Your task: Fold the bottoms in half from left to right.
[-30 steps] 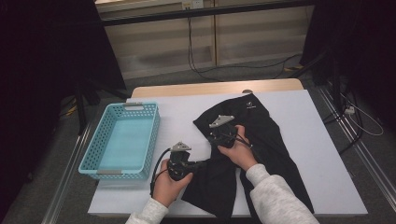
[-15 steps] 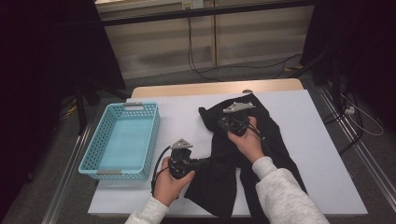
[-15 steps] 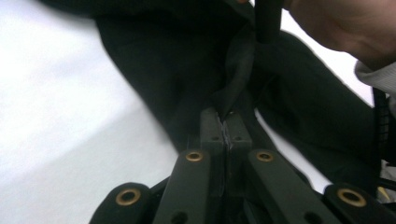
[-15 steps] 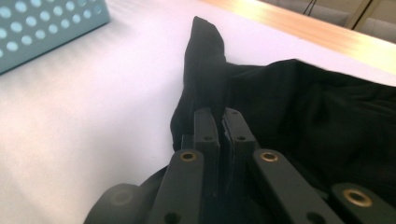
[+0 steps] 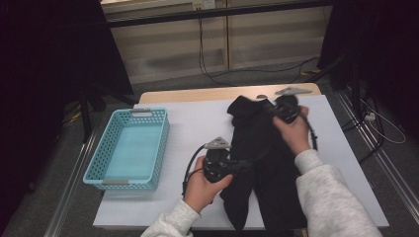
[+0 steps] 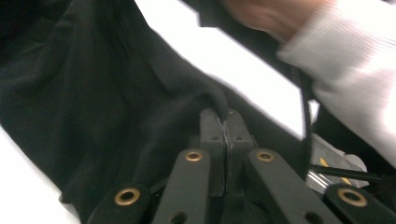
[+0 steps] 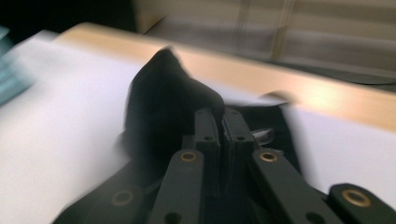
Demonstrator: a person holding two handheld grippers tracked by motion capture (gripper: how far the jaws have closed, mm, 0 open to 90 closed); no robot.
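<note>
- Tabletop [image 5: 192, 123]: white sheet over a wooden top. It carries a black garment and, well off to the left of both tools, a light blue basket [image 5: 129, 148] that looks empty.
- Black garment [image 5: 269, 173]: lies on the right half of the tabletop. Its long axis runs from the near edge toward the far edge, leaning slightly left at the far end. The near end lies flat beside the person's right sleeve [image 5: 326, 197]; the far end is bunched and raised off the surface.
- Right tool [image 5: 282, 109]: at the far end of the garment, near the far edge of the tabletop. The right gripper view, though blurred, shows its jaws closed, with a lifted hump of black cloth [image 7: 163, 93] rising directly ahead of them; judged to be pinching a fold.
- Left tool [image 5: 242, 165]: at the garment's left edge, roughly midway along its length, pointing right into the cloth. The left gripper view shows the jaws pressed together on a thin ridge of cloth [image 6: 219, 105].
- Governing relation: the two tools hold the same garment at separate points, the right one farther along the long axis, the left one nearer the person. Judgement: the coming move, whether fold or spread, turns on the stretch of cloth between these two grips; the basket lies nearer the left tool.
</note>
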